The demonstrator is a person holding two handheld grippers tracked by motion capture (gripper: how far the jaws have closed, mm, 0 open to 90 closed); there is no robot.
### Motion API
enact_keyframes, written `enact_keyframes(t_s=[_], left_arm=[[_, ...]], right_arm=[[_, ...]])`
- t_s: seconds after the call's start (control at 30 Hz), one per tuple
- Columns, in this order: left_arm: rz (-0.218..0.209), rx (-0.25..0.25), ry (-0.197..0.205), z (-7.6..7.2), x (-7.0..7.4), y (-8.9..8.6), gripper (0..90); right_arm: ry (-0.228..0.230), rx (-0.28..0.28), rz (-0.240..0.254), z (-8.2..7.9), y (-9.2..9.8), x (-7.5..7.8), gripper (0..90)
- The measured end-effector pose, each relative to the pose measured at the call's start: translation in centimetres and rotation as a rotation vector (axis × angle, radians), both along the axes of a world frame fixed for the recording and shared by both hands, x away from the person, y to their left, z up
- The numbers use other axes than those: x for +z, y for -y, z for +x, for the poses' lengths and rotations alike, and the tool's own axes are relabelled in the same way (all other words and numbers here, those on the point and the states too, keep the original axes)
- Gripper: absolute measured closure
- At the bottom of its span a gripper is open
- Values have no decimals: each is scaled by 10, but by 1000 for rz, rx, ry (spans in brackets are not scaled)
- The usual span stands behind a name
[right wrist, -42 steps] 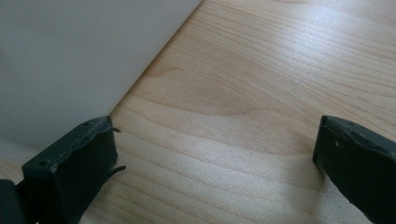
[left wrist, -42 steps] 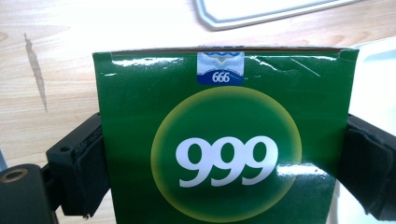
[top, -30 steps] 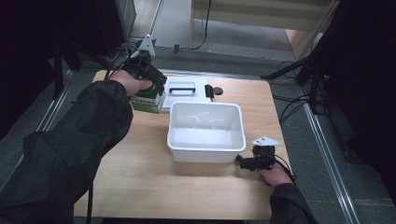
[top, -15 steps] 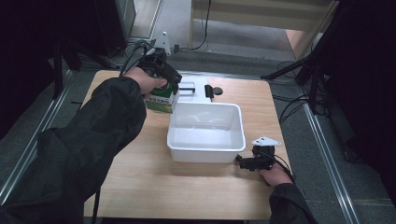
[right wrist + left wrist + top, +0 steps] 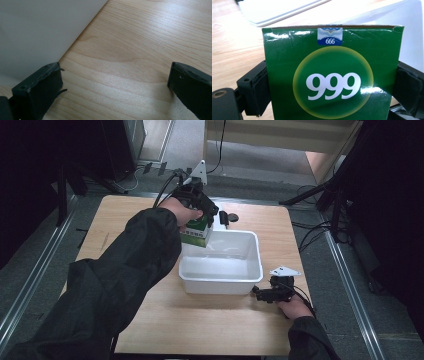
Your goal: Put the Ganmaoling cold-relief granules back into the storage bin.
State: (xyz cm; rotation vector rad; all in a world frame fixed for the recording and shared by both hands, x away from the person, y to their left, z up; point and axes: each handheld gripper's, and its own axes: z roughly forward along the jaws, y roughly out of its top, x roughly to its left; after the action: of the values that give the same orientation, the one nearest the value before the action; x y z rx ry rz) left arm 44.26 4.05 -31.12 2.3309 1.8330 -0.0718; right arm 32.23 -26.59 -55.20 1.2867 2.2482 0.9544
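A green box [image 5: 196, 232] marked "999" [image 5: 333, 85] hangs over the far left corner of the white tub [image 5: 252, 275], held off the table. My left gripper [image 5: 204, 214] is shut on it, a black pad pressed against each side of the box in the left gripper view. My right gripper [image 5: 256, 292] rests on the wooden table [image 5: 125, 220] by the tub's near right corner. Its jaws stand wide apart in the right gripper view, with bare wood between them and the tub's white wall [image 5: 37, 30] at the left.
A small black object [image 5: 224, 218] and a dark round spot [image 5: 233, 217] lie on the table behind the tub. A white lid or tray [image 5: 279, 11] lies beyond the box. Cables trail off the table's far edge. The floor drops away on all sides.
My left gripper has carried the green box rightward, from the far left of the table to over the tub's far left corner. The right gripper has stayed put.
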Motion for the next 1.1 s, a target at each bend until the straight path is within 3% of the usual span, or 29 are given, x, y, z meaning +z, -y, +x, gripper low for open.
enact_keyframes(t_s=[0.3, 0.77, 1.1], left_arm=[[10, 4, -30, -3, -14, 22, 53], [22, 55, -57, -2, -39, 17, 52], [25, 62, -58, -1, -41, 20, 49]], right_arm=[[0, 0, 1, 0, 0, 0, 0], [-1, 1, 1, 0, 0, 0, 0], [-2, 0, 2, 0, 0, 0, 0]])
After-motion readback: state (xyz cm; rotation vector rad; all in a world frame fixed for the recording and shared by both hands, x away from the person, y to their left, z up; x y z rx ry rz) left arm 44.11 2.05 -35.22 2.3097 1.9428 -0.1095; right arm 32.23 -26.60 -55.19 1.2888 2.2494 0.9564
